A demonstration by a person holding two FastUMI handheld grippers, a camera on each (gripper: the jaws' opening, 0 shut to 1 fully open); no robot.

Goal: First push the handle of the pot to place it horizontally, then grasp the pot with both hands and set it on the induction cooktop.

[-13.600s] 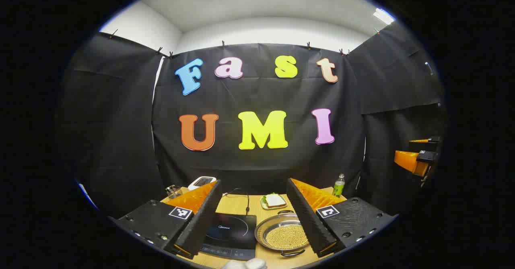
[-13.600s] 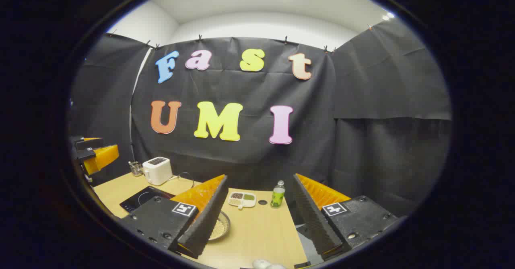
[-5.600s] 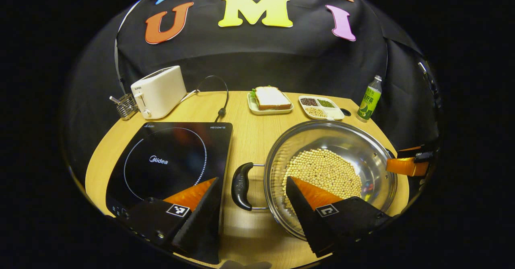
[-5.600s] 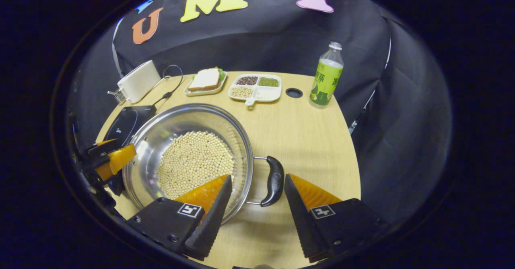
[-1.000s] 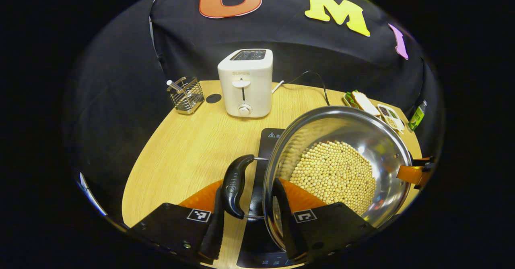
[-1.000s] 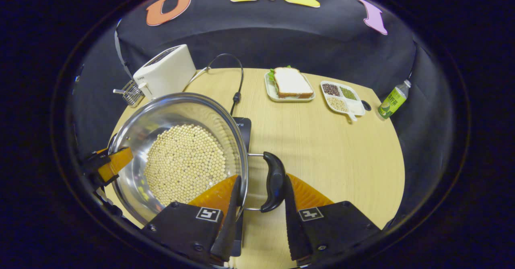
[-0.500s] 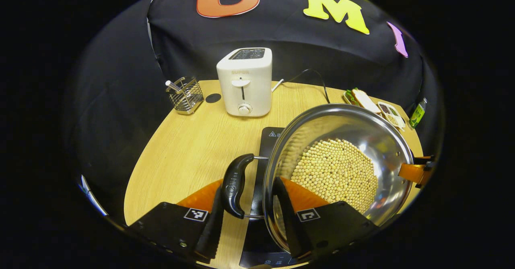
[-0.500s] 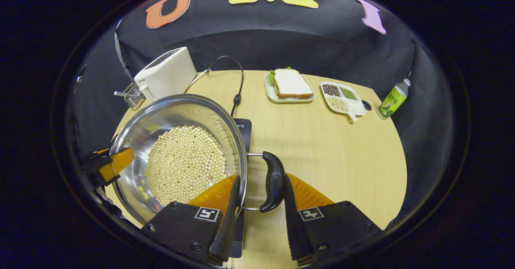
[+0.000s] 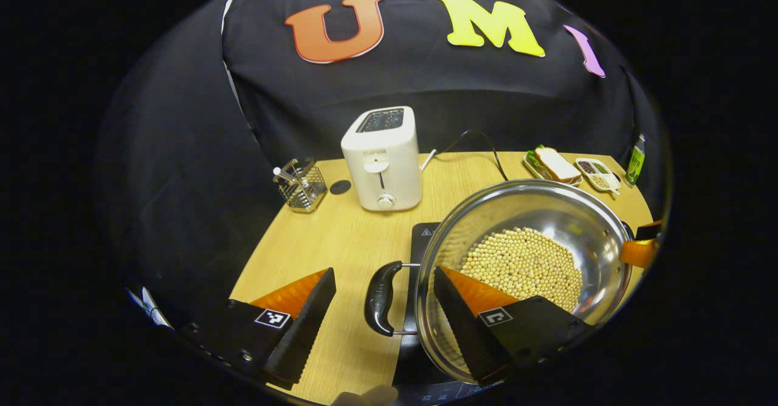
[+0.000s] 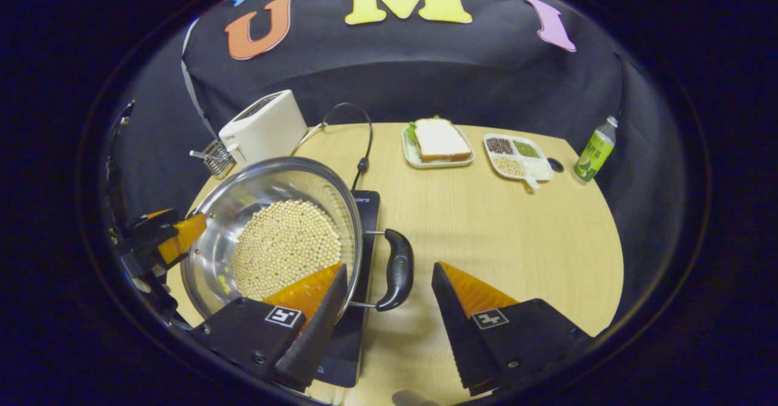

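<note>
The round stainless-steel pot (image 9: pixel 547 223) filled with pale beans sat on the flat black induction cooktop (image 10: pixel 364 211), on the wooden worktop (image 10: pixel 498 236). Its black loop handle (image 9: pixel 380 296) lay between the spread fingers of the left hand-held gripper (image 9: pixel 383 318), touching neither. The opposite black handle (image 10: pixel 395 272) lay likewise in the gap of the right hand-held gripper (image 10: pixel 386 312), whose fingers stood wide apart. Beyond the left hand-held gripper stood a white toaster (image 9: pixel 382 157) and a wire utensil basket (image 9: pixel 301 184); ahead of the right one lay a sandwich plate (image 10: pixel 437 141), a divided dish of grains (image 10: pixel 516 154) and a green bottle (image 10: pixel 592 149)
</note>
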